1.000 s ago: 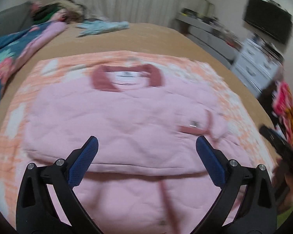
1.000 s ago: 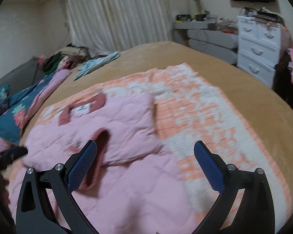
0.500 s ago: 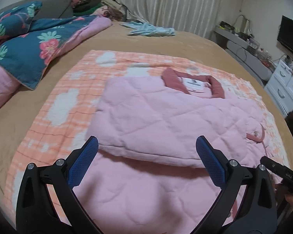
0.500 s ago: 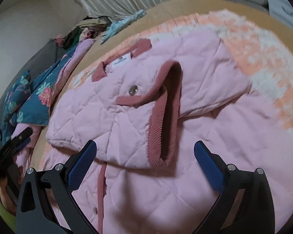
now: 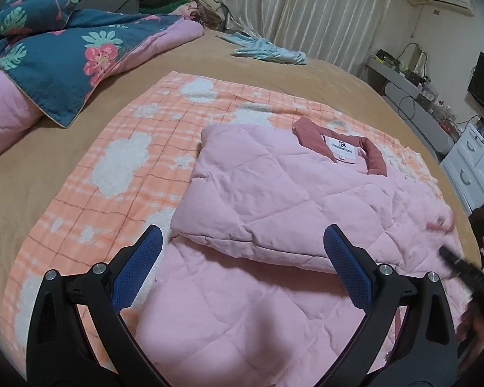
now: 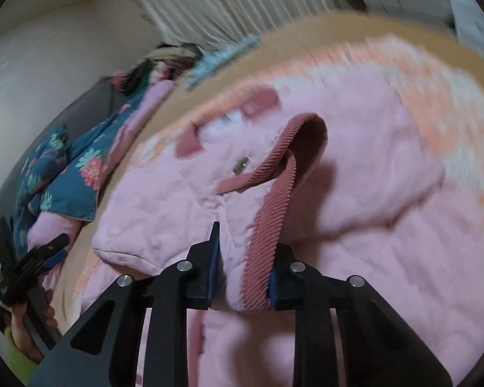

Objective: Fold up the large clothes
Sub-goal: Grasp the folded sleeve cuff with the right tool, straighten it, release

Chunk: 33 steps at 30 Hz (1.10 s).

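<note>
Pink quilted jacket (image 5: 274, 213) lies on the orange checked blanket (image 5: 122, 174), sleeves already folded across its chest. Right gripper (image 6: 243, 277) is pinched on the ribbed cuff (image 6: 267, 225) w/ a bit of sleeve. Left gripper (image 5: 242, 267) hovers spread wide over the lower half, holding nothing. Judgement: lay the cuff flat w/o dragging the sleeve fold, then take the hem w/ both and bring it up to the collar (image 5: 342, 148). Floral duvet (image 5: 58, 54) sits well apart.
</note>
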Each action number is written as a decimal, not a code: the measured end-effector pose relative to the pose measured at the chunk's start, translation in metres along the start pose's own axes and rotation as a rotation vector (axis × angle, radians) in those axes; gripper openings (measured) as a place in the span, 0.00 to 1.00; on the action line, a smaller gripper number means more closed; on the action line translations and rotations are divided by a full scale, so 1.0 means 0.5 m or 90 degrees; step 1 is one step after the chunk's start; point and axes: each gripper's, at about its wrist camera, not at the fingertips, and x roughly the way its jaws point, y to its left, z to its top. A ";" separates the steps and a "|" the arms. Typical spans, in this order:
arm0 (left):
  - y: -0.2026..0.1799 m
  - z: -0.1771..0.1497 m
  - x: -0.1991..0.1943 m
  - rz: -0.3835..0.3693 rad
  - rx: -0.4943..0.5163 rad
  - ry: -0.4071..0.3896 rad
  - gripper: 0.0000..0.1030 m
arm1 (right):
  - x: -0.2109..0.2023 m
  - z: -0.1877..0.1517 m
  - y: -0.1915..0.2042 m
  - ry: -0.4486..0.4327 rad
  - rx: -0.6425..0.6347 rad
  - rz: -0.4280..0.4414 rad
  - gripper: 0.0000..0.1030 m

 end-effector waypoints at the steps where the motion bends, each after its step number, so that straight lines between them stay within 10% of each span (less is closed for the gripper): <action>1: 0.000 0.002 -0.001 -0.001 0.001 -0.001 0.91 | -0.014 0.019 0.021 -0.014 -0.031 -0.005 0.20; 12: -0.020 0.032 0.000 -0.011 0.000 -0.019 0.91 | -0.049 0.189 0.111 -0.090 -0.215 -0.081 0.19; 27: -0.106 0.047 0.041 -0.028 0.064 -0.006 0.91 | 0.064 0.104 -0.040 0.005 -0.111 -0.143 0.21; 30: -0.119 0.047 0.053 -0.031 0.073 0.000 0.91 | 0.074 0.092 -0.049 0.028 -0.106 -0.152 0.28; 33: -0.131 0.045 0.061 -0.030 0.082 0.005 0.91 | 0.070 0.083 -0.059 0.036 -0.106 -0.182 0.58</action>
